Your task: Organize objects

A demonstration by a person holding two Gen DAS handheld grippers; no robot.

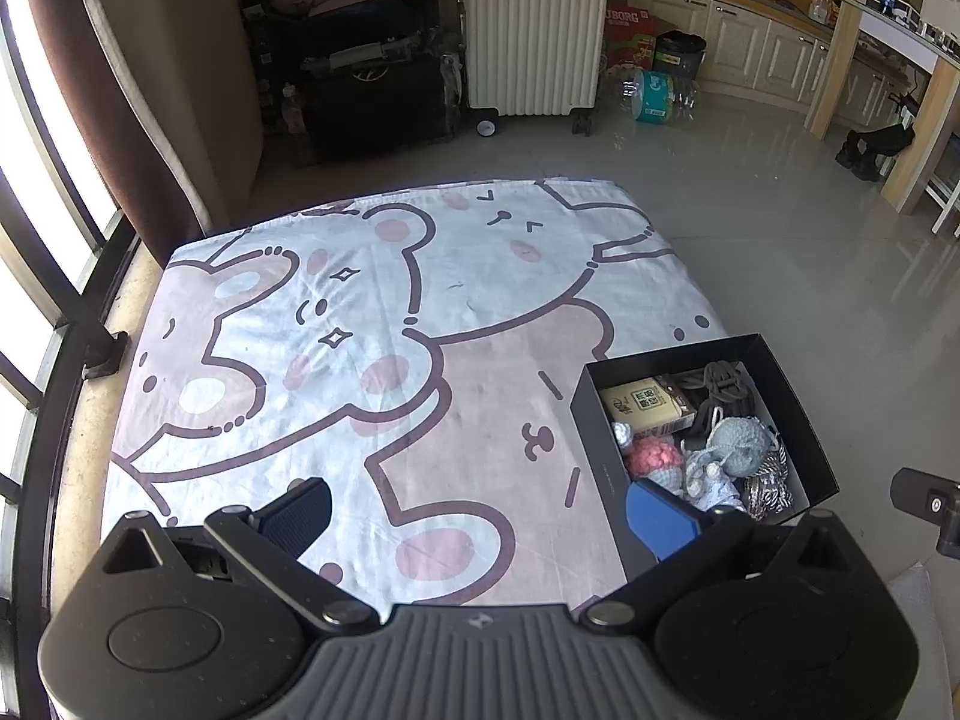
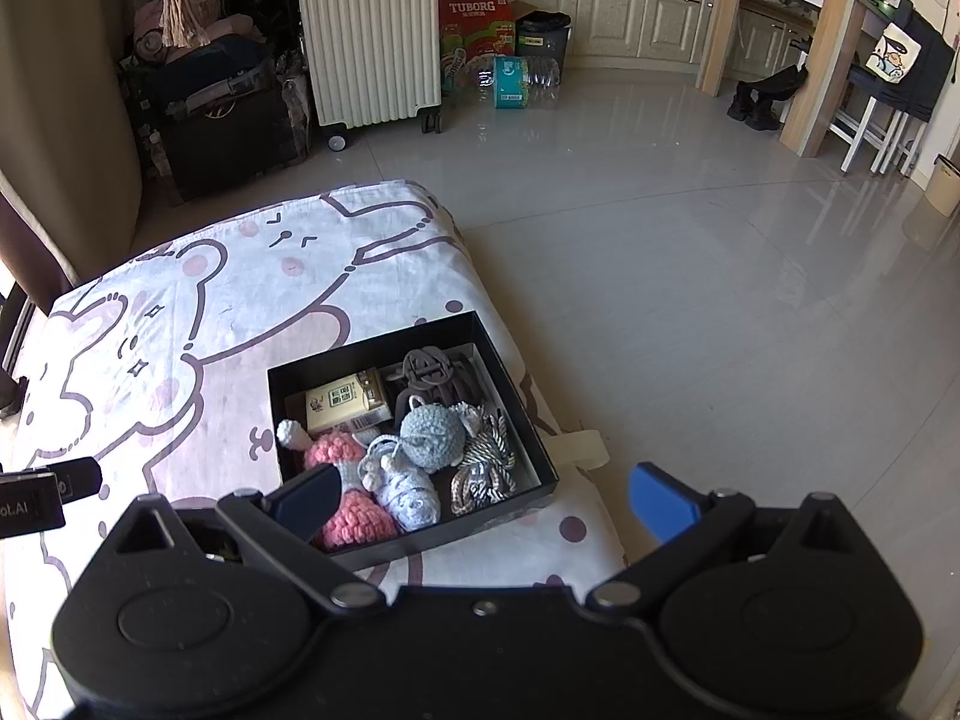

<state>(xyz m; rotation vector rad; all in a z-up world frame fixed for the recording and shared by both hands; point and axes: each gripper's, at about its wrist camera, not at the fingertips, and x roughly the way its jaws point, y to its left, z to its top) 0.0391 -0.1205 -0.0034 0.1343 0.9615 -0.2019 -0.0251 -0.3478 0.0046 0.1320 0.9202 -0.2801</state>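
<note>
A black open box sits on the right side of a table covered with a cartoon bear cloth. The box holds a beige carton, pink crochet pieces, a grey-blue crochet ball, a pale blue crochet toy, a striped cord bundle and dark hair clips. My left gripper is open and empty above the cloth, left of the box. My right gripper is open and empty above the box's near edge.
Beyond the table's far edge stand a white suitcase, dark bags, a beer carton and water bottles. Tiled floor lies to the right. A window railing runs along the left.
</note>
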